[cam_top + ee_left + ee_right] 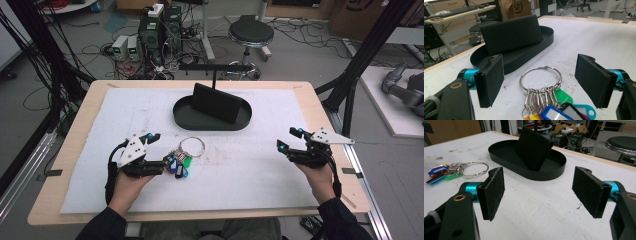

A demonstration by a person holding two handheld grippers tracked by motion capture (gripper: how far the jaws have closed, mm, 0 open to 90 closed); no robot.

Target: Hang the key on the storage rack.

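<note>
We see the left gripper with jaws spread and nothing between them; the key ring with coloured tags lies on the white mat just beside it at its 3 o'clock; the right gripper, likewise released, sits well apart; one key ring, one black tray, one black wallet.

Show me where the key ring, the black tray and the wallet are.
key ring (540, 80): left gripper view, on the metal loop's lower left edge.
tray (186, 120): high view, on its left front rim.
wallet (534, 147): right gripper view, on its front face.
</note>
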